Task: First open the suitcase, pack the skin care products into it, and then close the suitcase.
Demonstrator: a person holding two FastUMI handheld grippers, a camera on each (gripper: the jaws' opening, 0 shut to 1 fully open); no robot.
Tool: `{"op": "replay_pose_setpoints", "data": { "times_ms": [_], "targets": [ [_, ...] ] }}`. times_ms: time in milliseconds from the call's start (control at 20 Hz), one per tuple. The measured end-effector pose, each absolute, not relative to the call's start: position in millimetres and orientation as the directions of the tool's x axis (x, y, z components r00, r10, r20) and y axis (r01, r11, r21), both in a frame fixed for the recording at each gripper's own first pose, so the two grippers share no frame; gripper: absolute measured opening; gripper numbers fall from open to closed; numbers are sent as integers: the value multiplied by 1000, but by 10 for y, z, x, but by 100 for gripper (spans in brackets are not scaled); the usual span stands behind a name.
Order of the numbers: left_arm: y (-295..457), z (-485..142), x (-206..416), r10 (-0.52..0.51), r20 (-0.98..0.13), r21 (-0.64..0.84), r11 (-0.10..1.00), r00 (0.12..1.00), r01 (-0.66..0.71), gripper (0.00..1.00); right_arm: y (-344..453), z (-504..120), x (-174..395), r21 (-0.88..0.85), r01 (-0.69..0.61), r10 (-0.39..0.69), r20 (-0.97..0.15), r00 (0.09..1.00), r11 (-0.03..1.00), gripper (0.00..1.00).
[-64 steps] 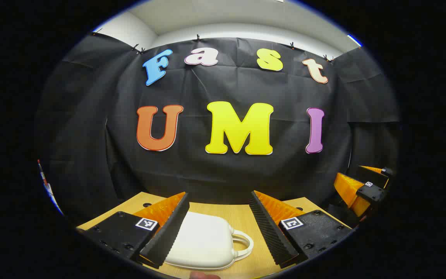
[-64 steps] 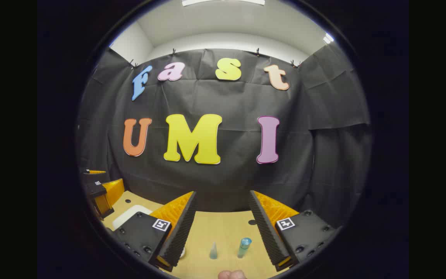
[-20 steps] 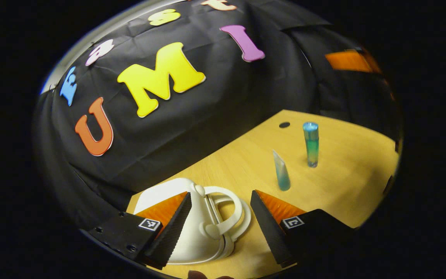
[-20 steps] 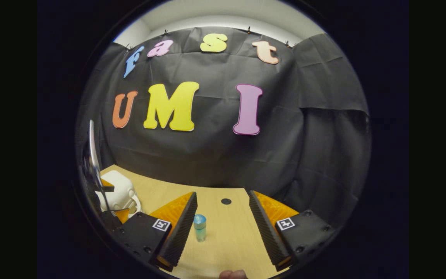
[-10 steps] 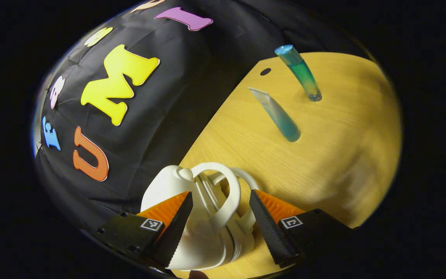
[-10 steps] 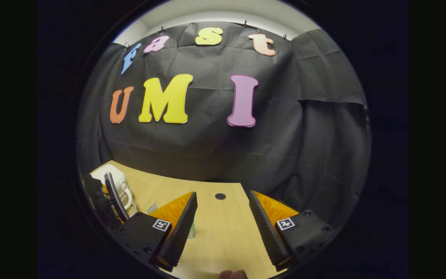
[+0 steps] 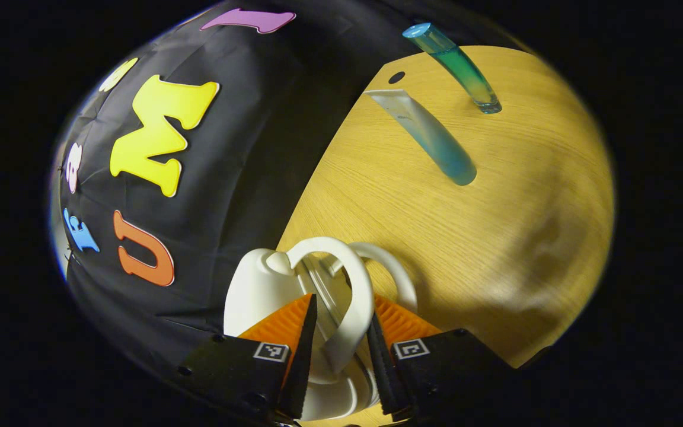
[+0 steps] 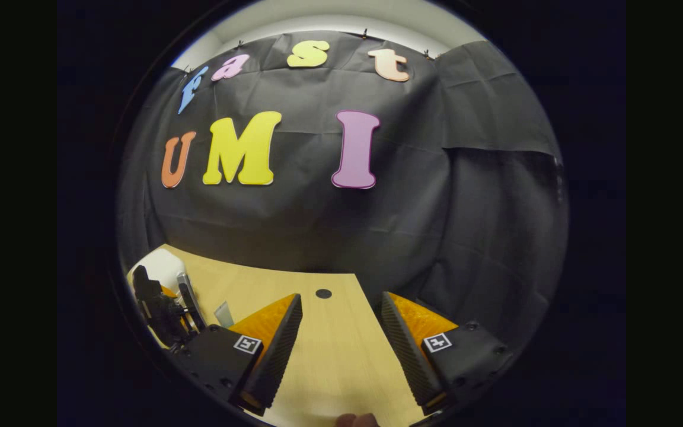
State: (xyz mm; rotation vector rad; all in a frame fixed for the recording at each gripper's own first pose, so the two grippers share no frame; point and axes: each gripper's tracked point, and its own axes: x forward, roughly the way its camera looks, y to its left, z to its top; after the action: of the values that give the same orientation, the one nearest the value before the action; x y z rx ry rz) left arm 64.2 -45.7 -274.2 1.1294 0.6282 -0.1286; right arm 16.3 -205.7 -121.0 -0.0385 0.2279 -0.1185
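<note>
Left gripper [image 7: 341, 356], bottom centre, pinched on suitcase [image 7: 258, 290] handle [image 7: 350, 296]; I'd lift slowly; right gripper [image 8: 341, 347] gaping, empty.

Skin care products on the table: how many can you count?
2. A squeeze tube stands on the wooden table, and a cylindrical bottle stands just beyond it, both outside the white suitcase. Others may be hidden.

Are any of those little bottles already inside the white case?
No: the tube and the bottle both stand on the wooden table, away from the white suitcase.
</note>
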Motion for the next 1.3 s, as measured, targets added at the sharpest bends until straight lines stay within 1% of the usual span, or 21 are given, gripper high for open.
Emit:
{"op": "replay_pose_setpoints", "data": {
  "times_ms": [50,100,150,250,300,400,500,650,900,1050,1150,1300],
  "targets": [
    [-446,-2774,635,216,-536,800,440,816,409,47,-2076,-1198,139,-52,122,-130,-219,967,991,81],
    [-478,-2759,625,214,-541,797,438,814,415,36,-2088,-1185,120,-53,130,-138,-214,967,990,81],
    [-486,-2748,631,207,-542,797,436,815,419,34,-2104,-1187,96,-59,141,-151,-212,966,988,81],
    [-534,-2673,649,189,-525,803,433,830,410,26,-2058,-1121,26,-73,147,-159,-197,967,986,81],
    [-541,-2630,667,185,-517,807,430,836,405,17,-2026,-1084,5,-77,148,-160,-187,969,986,80],
    [-543,-2550,683,163,-512,798,454,843,396,9,-1946,-1025,-31,-79,148,-160,-172,972,986,80],
    [-521,-2365,672,142,-500,787,487,854,380,6,-1856,-972,-58,-72,151,-161,-161,974,986,80],
    [-473,-1953,651,92,-439,784,525,894,331,4,-1693,-882,-76,-67,148,-156,-143,977,987,80],
    [-67,-1155,696,35,-347,707,667,937,237,4,-1308,-703,-43,-65,118,-125,-111,986,991,81],
    [396,-735,727,11,-285,631,755,958,179,4,-1030,-628,-26,-68,87,-94,-100,991,994,81],
    [842,-551,774,27,-249,573,810,968,125,3,-862,-580,-22,-61,69,-75,-99,992,996,81],
    [1560,-406,789,72,-190,517,855,979,37,3,-640,-512,-11,-68,47,-54,-102,993,997,81]
  ]
}}
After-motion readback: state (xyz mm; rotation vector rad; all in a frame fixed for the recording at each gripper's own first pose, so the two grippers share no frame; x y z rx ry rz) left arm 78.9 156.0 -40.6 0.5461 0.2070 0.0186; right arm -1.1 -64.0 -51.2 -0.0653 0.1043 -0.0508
